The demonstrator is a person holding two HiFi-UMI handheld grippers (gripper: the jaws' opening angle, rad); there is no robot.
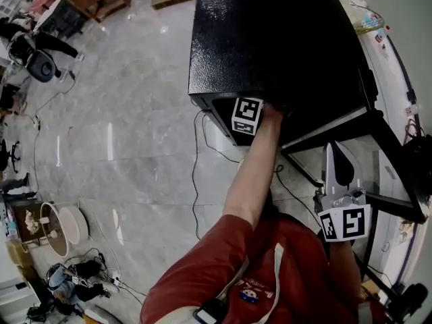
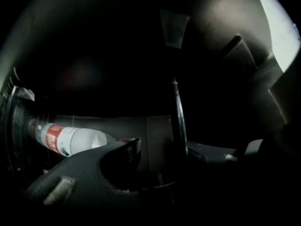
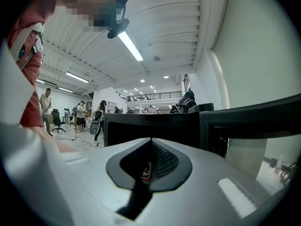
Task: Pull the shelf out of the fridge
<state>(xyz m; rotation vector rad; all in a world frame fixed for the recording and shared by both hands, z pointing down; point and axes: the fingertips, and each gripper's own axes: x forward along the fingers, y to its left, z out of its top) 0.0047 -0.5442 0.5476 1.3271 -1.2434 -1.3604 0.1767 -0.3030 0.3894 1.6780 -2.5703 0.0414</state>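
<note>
While my right hand-held gripper points upward near my chest at 4 o'clock, jaws pressed together on nothing, my left hand-held gripper reaches into the black fridge at 12 o'clock. Its jaws stand narrowly apart, empty. A thin shiny bar rises just right of them. A plastic bottle lies at 9 o'clock. The shelf is lost in the dark.
</note>
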